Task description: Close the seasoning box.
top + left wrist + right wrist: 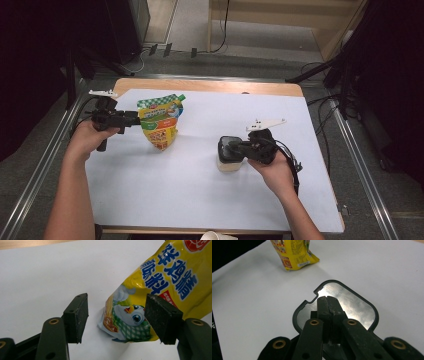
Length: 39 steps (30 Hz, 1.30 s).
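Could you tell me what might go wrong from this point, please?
The left gripper stands open around the leaning yellow pouch without pressing it, so the pouch may tip or slide as the gripper closes. The right gripper is shut above the black-rimmed metal scale; its shut tips could strike or push the scale if it comes lower.

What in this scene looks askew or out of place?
The yellow pouch stands tilted rather than upright, its bottom corner crumpled, with the left hand-held gripper open around it. A paper cup hangs off the table's near edge.
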Each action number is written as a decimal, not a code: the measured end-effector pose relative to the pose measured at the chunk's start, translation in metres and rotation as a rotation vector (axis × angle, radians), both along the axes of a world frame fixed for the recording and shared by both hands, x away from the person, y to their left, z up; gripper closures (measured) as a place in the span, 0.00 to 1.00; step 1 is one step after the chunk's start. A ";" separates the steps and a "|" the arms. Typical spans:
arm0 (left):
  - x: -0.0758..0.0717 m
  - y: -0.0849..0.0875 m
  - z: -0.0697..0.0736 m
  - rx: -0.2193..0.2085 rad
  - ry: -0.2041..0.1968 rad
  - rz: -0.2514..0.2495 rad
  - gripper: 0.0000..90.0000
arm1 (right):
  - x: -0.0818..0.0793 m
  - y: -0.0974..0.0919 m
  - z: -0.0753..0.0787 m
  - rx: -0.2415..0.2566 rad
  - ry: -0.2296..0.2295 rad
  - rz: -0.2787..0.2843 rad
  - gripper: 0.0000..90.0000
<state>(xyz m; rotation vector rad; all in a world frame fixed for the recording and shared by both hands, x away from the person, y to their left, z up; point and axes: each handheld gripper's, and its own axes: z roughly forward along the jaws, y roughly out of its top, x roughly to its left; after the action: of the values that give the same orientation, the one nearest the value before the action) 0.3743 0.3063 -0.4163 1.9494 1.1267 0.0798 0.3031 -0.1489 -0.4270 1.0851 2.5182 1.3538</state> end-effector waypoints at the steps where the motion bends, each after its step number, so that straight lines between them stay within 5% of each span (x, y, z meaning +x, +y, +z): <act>1: 0.000 0.000 0.000 -0.001 0.000 0.001 0.41 | 0.000 0.001 -0.001 -0.007 0.001 0.002 1.00; 8: 0.001 0.002 0.000 -0.007 -0.006 0.008 0.41 | 0.000 0.008 -0.009 -0.013 0.007 0.023 1.00; 13: 0.001 0.001 -0.001 -0.002 -0.007 0.009 0.41 | -0.002 0.010 -0.009 -0.029 -0.035 0.033 0.99; 28: 0.000 0.000 -0.001 0.000 -0.012 0.008 0.41 | -0.001 0.003 -0.007 0.004 -0.052 0.032 0.68; 39: 0.000 0.002 0.000 -0.006 -0.017 0.015 0.40 | 0.006 -0.014 -0.006 0.030 -0.044 -0.009 0.55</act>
<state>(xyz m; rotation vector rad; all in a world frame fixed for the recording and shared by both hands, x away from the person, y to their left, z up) 0.3746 0.3079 -0.4161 1.9319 1.1294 0.1016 0.3093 -0.1625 -0.4326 1.0584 2.4671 1.4020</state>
